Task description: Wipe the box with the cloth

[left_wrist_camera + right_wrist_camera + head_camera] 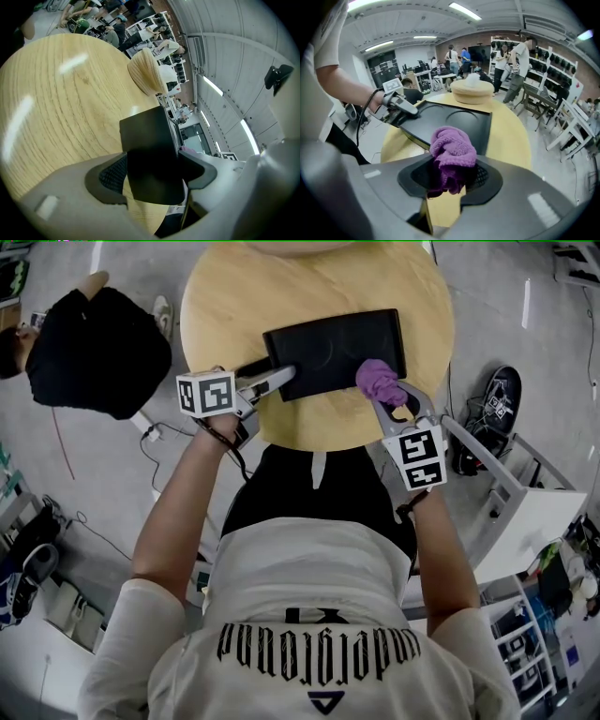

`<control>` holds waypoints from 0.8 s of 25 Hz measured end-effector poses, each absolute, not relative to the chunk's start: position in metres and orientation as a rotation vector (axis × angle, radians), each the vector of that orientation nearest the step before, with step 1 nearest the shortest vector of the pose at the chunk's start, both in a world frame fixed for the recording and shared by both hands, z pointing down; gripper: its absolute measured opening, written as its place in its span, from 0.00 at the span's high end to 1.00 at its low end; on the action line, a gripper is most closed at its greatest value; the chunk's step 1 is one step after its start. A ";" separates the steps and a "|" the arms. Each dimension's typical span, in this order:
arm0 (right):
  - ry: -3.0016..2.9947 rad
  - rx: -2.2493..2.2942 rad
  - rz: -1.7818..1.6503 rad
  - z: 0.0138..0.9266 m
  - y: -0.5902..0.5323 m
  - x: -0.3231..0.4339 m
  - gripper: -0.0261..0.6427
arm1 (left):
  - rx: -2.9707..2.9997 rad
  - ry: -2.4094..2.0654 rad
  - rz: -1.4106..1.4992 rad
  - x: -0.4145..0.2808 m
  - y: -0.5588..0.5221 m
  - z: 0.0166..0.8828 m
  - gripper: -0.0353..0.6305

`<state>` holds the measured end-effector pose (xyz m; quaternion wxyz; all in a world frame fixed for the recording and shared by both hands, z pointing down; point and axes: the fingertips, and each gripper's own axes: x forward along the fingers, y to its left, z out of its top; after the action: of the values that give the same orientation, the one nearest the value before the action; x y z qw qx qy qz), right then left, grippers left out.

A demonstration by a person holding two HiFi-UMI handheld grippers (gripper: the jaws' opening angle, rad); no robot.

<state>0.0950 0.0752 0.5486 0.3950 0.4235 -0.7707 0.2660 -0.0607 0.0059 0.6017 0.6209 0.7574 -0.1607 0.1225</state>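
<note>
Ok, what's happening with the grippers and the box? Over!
Left gripper shut on box corner. Right gripper shut on purple cloth, at box's near edge. Nothing blocking.

A round wooden table (225, 296) stands on the grey floor (112, 474), a black shoe (502, 399) nearby.

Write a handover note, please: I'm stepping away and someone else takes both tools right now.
Left tool: shut on the near left corner of the flat black rectangular box, which lies on the round wooden table.
Right tool: shut on the bunched purple knitted cloth, held at the box's near right corner.
Done: box gripped, cloth gripped and at the box.
Left: wipe across the box's top. The surface does not show how much, if any, is already wiped, so cover all of it.
</note>
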 end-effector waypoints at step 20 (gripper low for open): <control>-1.961 1.151 0.580 0.541 -0.052 0.108 0.75 | 1.766 -0.342 0.396 -0.058 0.006 0.607 0.38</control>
<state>0.1081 -0.0516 0.5407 0.3870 0.4524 -0.7705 0.2279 -0.0576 0.0059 0.6070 0.6050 0.7635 -0.1477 0.1712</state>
